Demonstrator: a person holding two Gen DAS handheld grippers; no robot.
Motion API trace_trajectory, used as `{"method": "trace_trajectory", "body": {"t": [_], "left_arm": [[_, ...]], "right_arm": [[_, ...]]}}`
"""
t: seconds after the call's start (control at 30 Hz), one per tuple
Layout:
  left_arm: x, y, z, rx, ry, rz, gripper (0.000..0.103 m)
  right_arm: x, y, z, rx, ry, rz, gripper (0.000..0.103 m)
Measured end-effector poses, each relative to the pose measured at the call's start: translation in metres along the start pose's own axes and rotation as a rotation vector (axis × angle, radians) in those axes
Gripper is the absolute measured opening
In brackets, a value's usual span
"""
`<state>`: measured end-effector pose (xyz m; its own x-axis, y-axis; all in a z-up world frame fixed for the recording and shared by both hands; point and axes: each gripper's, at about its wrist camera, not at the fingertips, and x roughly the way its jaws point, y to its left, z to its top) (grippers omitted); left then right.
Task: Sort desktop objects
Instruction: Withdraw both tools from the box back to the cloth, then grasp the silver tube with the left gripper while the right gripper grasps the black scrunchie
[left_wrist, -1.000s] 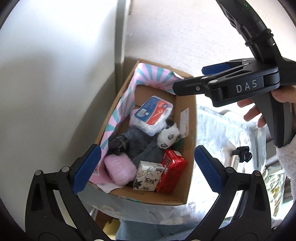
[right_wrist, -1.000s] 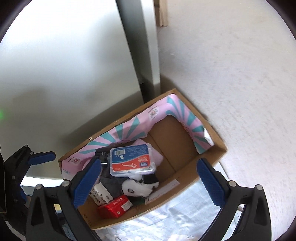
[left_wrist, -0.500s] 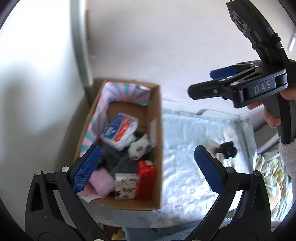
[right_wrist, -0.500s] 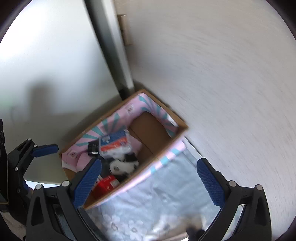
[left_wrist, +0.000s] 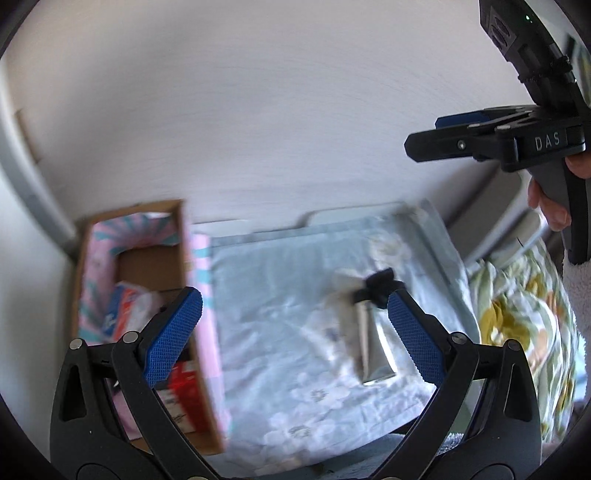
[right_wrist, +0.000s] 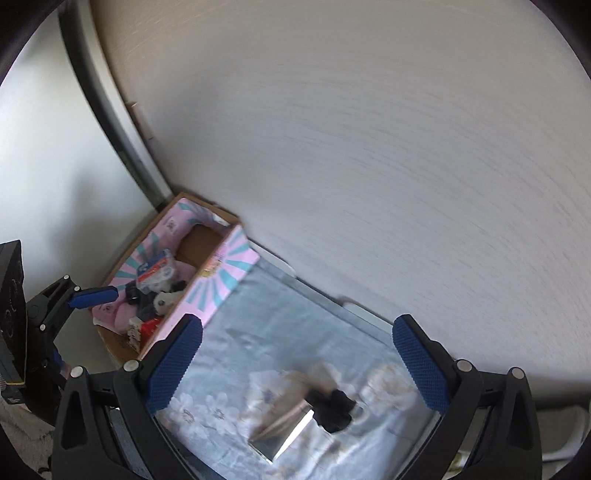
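Note:
A silver tube (left_wrist: 373, 343) with a black cap lies on the pale blue floral cloth (left_wrist: 280, 295), blurred by motion. My left gripper (left_wrist: 293, 299) is open above the cloth, with its right finger over the tube's edge in this view. In the right wrist view, the tube (right_wrist: 284, 432) lies below and ahead of my right gripper (right_wrist: 297, 323), which is open and holds nothing. The cardboard box (left_wrist: 136, 208) with pink-and-teal lining stands at the cloth's left end. It holds a blue-and-red pack (right_wrist: 155, 269), a panda plush (right_wrist: 166, 301), a red carton (left_wrist: 184, 380) and more.
A pale wall runs close behind the table. Green-and-yellow flowered fabric (left_wrist: 517, 321) lies off the cloth's right side. A person's hand (left_wrist: 550, 206) holds the right gripper (left_wrist: 461, 136) high at the right. The left gripper (right_wrist: 92, 295) hangs beside the box.
Both views have swung right, away from the box and onto the cloth. The tube now sits near the gripper fingers. Both grippers stayed open.

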<state>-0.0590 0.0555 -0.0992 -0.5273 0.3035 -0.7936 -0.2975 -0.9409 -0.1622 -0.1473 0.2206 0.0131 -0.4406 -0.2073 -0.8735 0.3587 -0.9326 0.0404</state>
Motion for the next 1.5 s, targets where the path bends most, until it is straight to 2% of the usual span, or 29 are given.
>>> {"method": "trace_trajectory", "body": {"t": [0.1,0.23,0.37,0.43,0.67,0.8,0.93,1.07,1.23,1.3,1.4,1.47,1.5], "left_arm": [[0.016,-0.023,0.003,0.039,0.023,-0.027,0.101],[0.042,-0.05,-0.003,0.082,0.077,-0.054,0.101],[0.074,-0.074,-0.018,0.103,0.141,-0.081,0.101],[0.084,-0.082,-0.027,0.111,0.134,-0.072,0.101],[0.138,-0.112,-0.067,0.139,0.169,-0.037,0.101],[0.167,-0.116,-0.082,0.104,0.149,0.029,0.099],[0.185,-0.112,-0.088,0.061,0.137,0.07,0.098],[0.196,-0.113,-0.087,0.07,0.115,0.099,0.096],[0.21,-0.108,-0.086,0.045,0.134,0.095,0.083],[0.214,-0.108,-0.087,0.041,0.142,0.091,0.072],[0.218,-0.106,-0.09,0.036,0.158,0.077,0.061],[0.216,-0.106,-0.092,0.043,0.157,0.078,0.059],[0.216,-0.106,-0.092,0.049,0.162,0.081,0.055]], "right_arm": [[-0.01,-0.026,-0.02,0.063,-0.009,-0.043,0.103],[-0.016,-0.055,-0.05,0.127,-0.014,-0.049,0.103],[-0.005,-0.075,-0.08,0.148,0.024,-0.062,0.103],[0.003,-0.083,-0.093,0.15,0.05,-0.053,0.103],[0.048,-0.087,-0.136,0.029,0.11,0.019,0.103],[0.078,-0.085,-0.152,-0.06,0.125,0.074,0.103],[0.111,-0.084,-0.165,-0.14,0.144,0.111,0.103],[0.139,-0.082,-0.171,-0.195,0.163,0.157,0.103],[0.159,-0.08,-0.169,-0.23,0.188,0.187,0.102],[0.163,-0.077,-0.168,-0.264,0.189,0.192,0.098],[0.168,-0.075,-0.168,-0.3,0.196,0.193,0.087],[0.172,-0.075,-0.168,-0.305,0.209,0.207,0.072],[0.174,-0.075,-0.168,-0.307,0.219,0.214,0.07]]}}
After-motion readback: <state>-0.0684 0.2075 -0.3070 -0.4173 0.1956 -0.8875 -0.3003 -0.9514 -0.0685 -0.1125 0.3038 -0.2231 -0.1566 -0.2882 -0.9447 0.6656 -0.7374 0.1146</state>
